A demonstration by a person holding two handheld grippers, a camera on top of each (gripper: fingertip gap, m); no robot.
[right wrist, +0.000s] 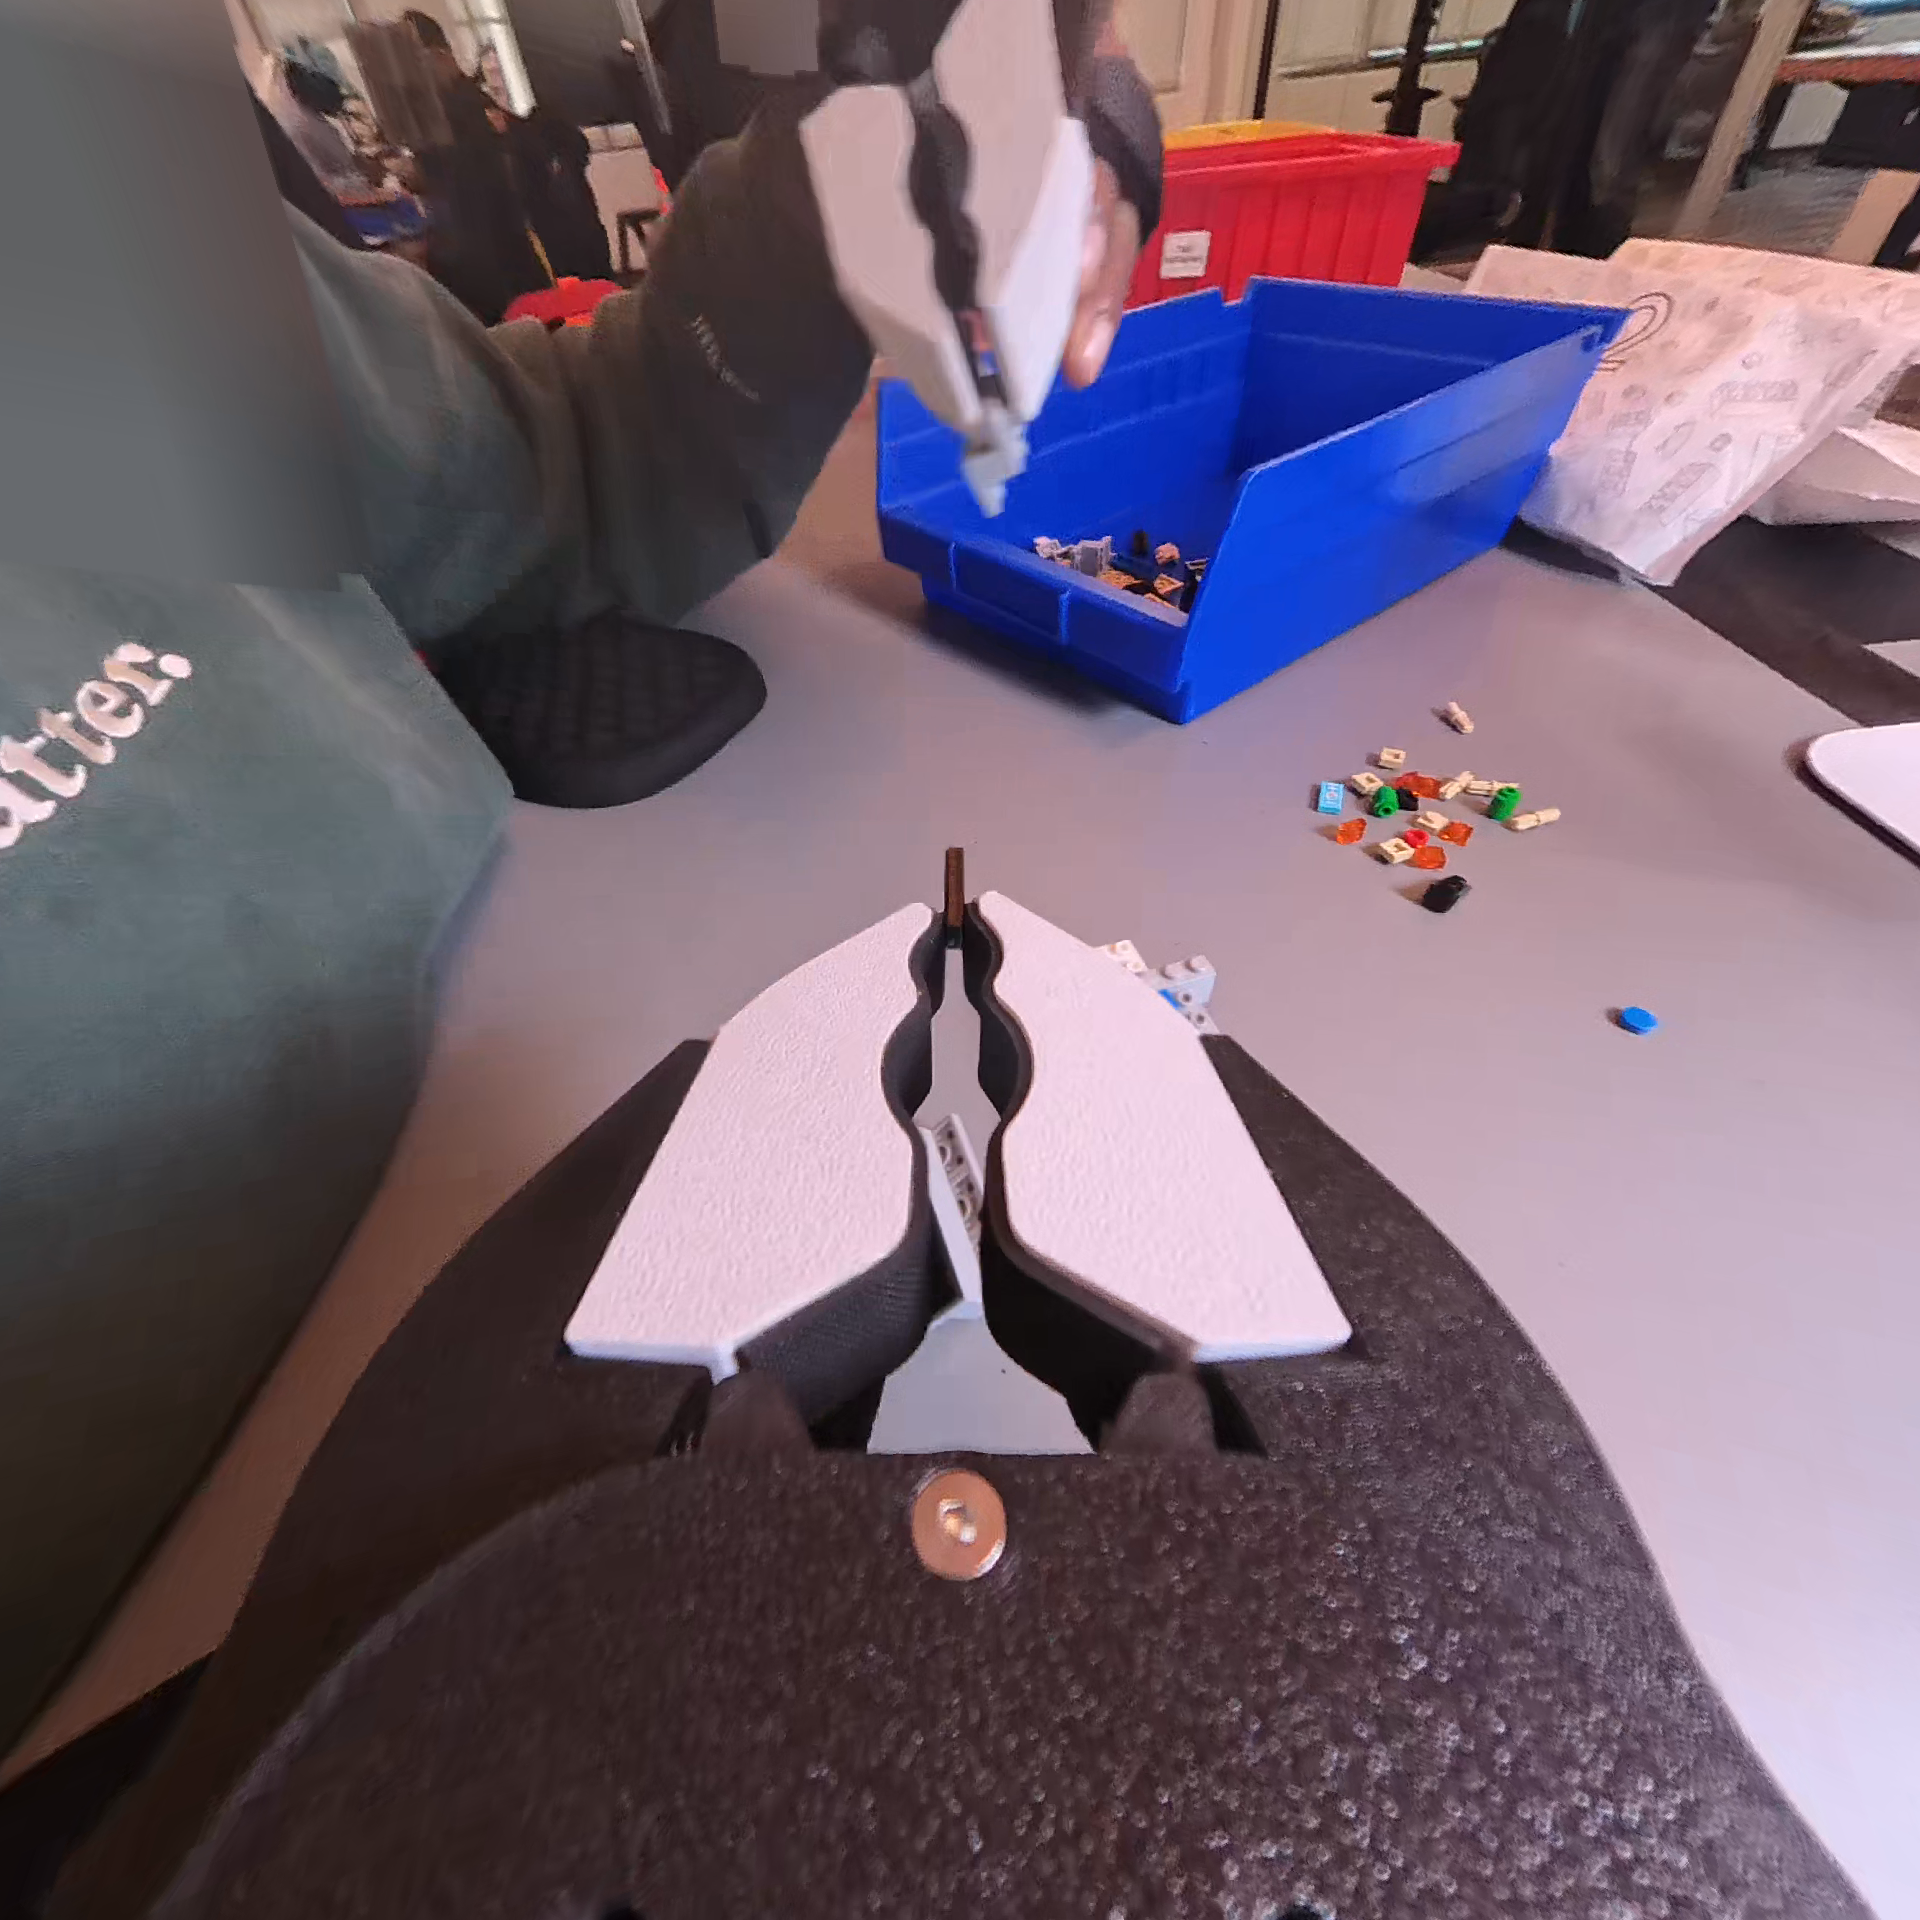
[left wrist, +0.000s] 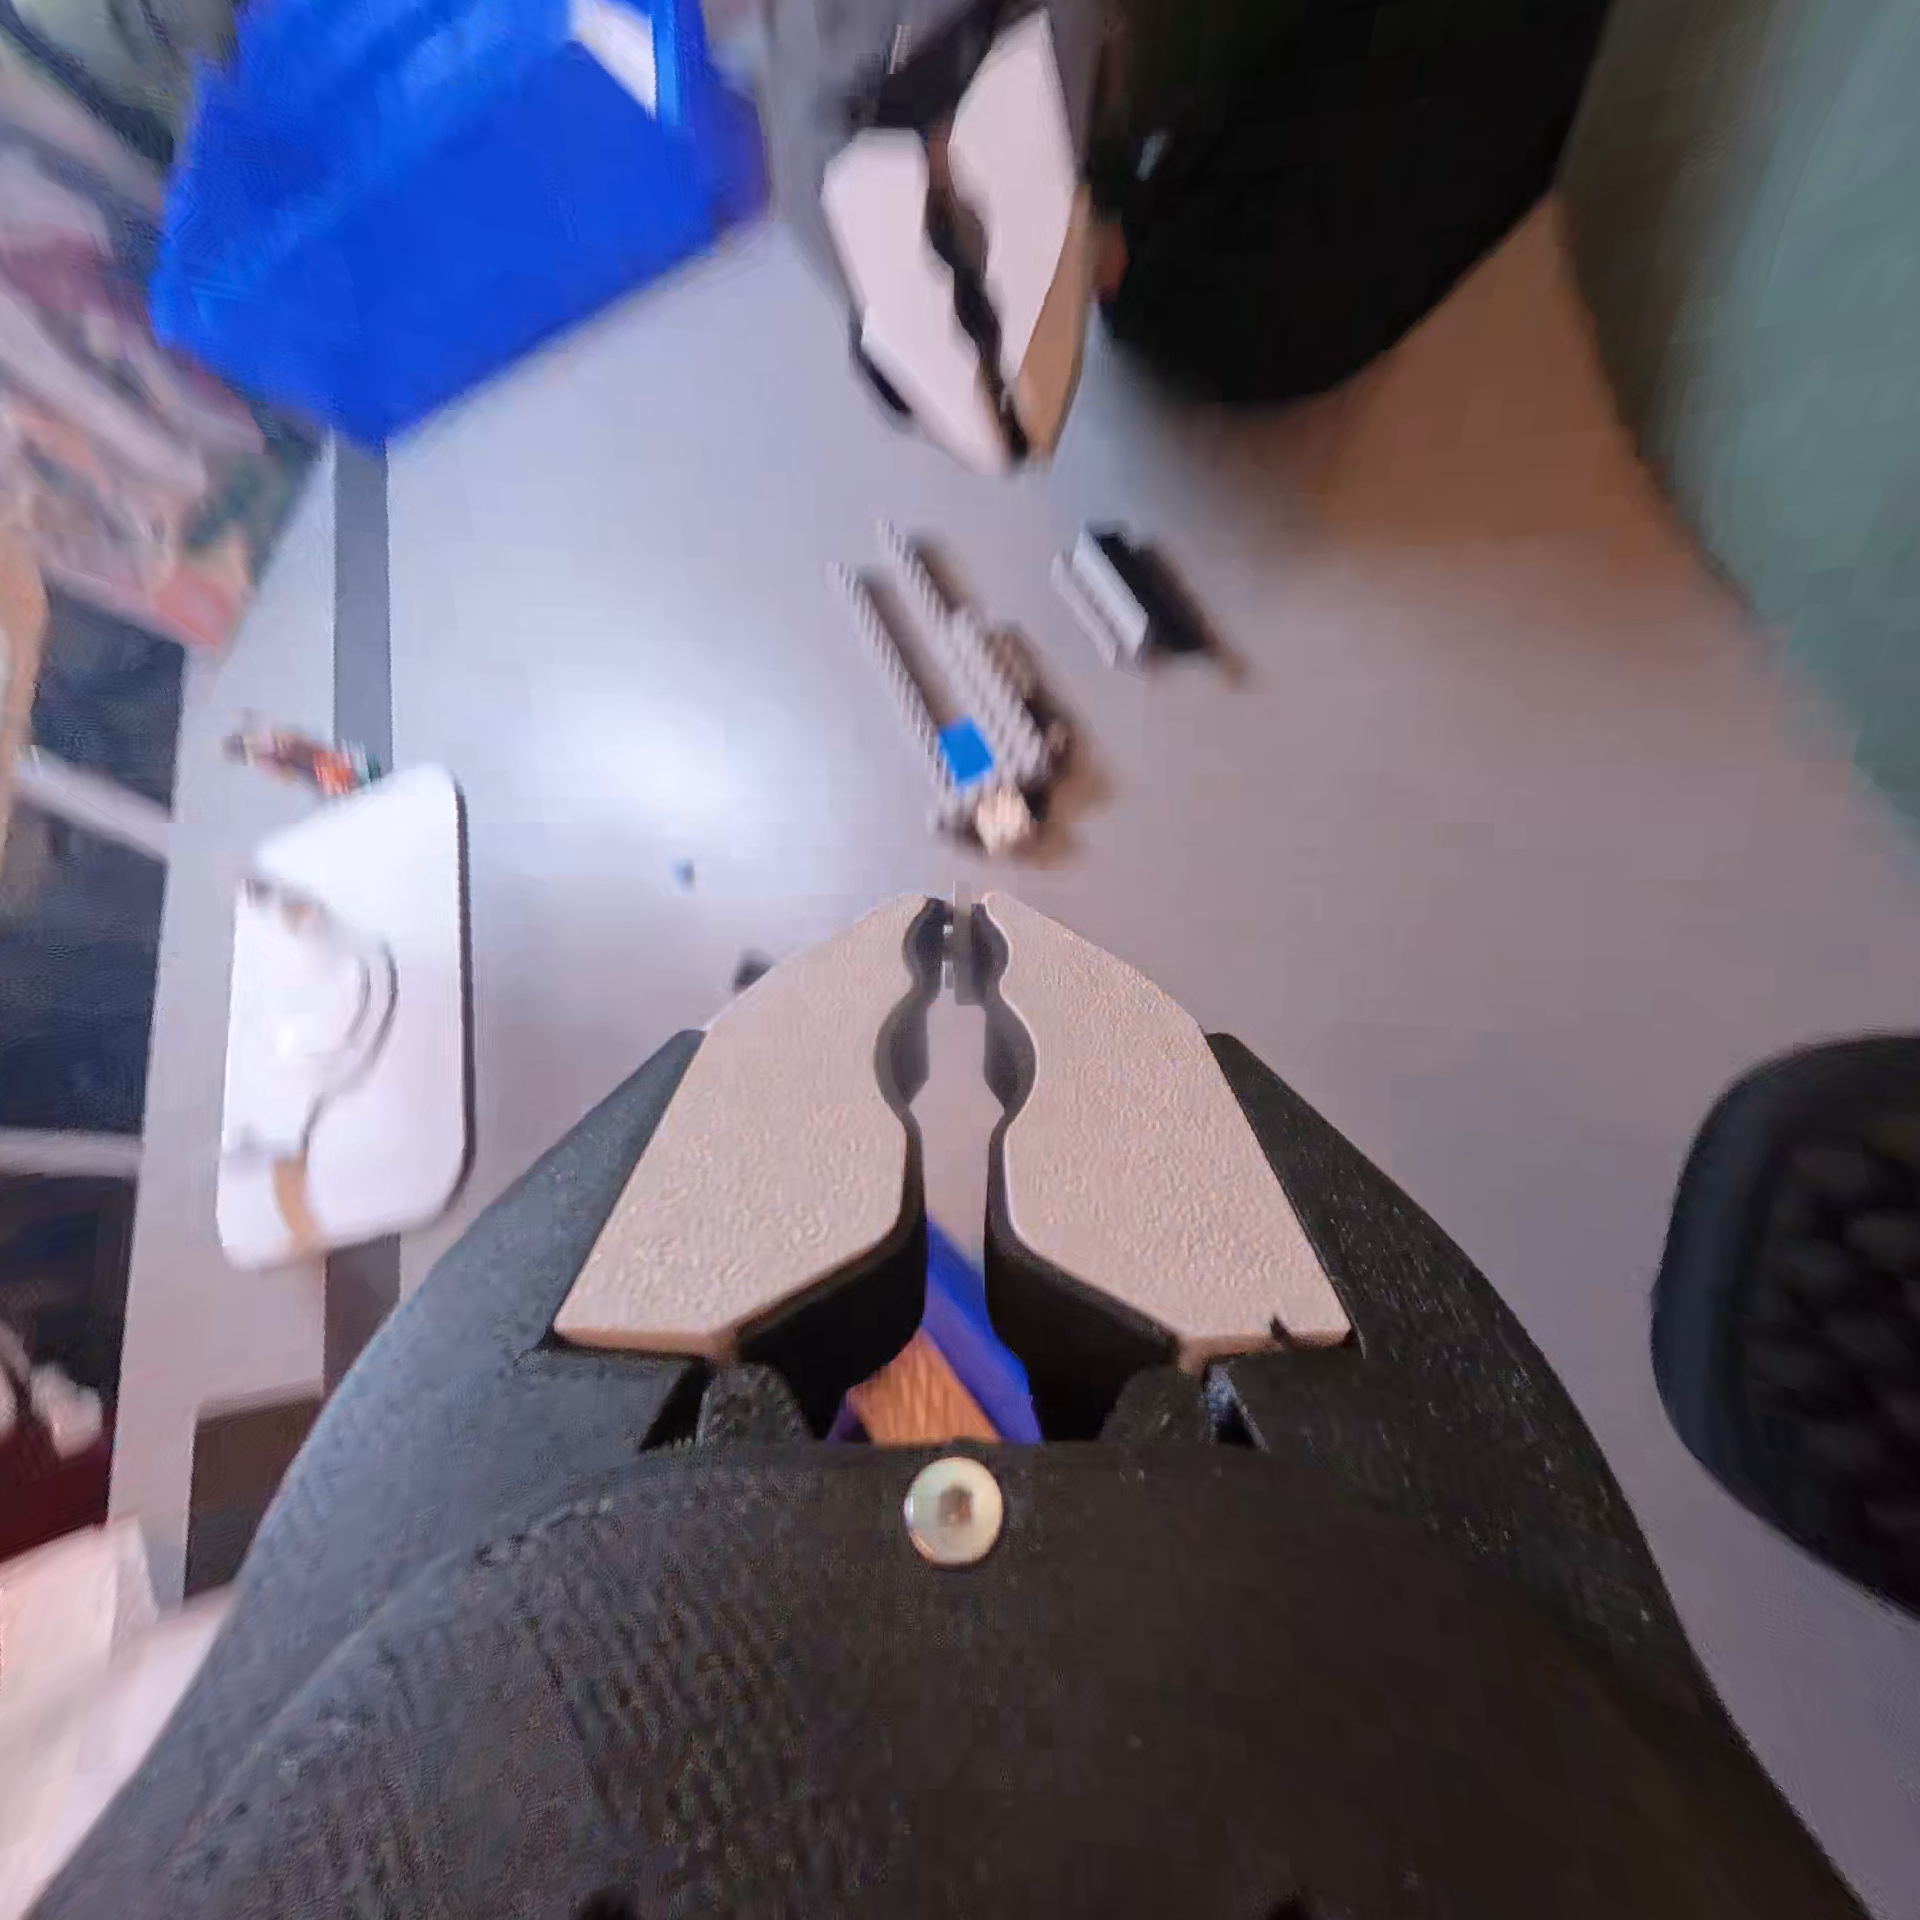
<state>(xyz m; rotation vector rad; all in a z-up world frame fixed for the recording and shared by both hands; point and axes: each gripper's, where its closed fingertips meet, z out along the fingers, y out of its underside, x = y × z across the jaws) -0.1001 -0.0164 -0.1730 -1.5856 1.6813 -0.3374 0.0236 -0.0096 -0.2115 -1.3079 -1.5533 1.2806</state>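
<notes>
In the left wrist view my left gripper [left wrist: 958, 914] is shut on a small light grey piece [left wrist: 964, 940] that pokes just past the tips. It hangs above the grey table [left wrist: 623, 623], near a grey brick assembly [left wrist: 966, 675] with a blue tile. The right wrist view shows the left gripper [right wrist: 987, 436] raised over the blue bin [right wrist: 1351, 416], with the grey piece [right wrist: 992, 473] at its tips. My right gripper [right wrist: 954, 914] is shut on a thin dark rod [right wrist: 954, 878] that stands up between its tips. It is low over the table, above grey bricks [right wrist: 1184, 977]. The view is blurred.
Several small loose pieces [right wrist: 1434, 810] and a blue round stud [right wrist: 1636, 1020] lie on the table to the right. A black mesh pad [right wrist: 592, 707] and a person's green sleeve [right wrist: 208, 883] are at left. A red bin [right wrist: 1288, 208], a white paper bag [right wrist: 1714, 395] and a white tray [left wrist: 353, 1008] stand around. The left gripper's tips are roughly 15 centimetres from the right gripper's. From the right gripper's tips to the blue round stud [right wrist: 1636, 1020] is close to 20 centimetres.
</notes>
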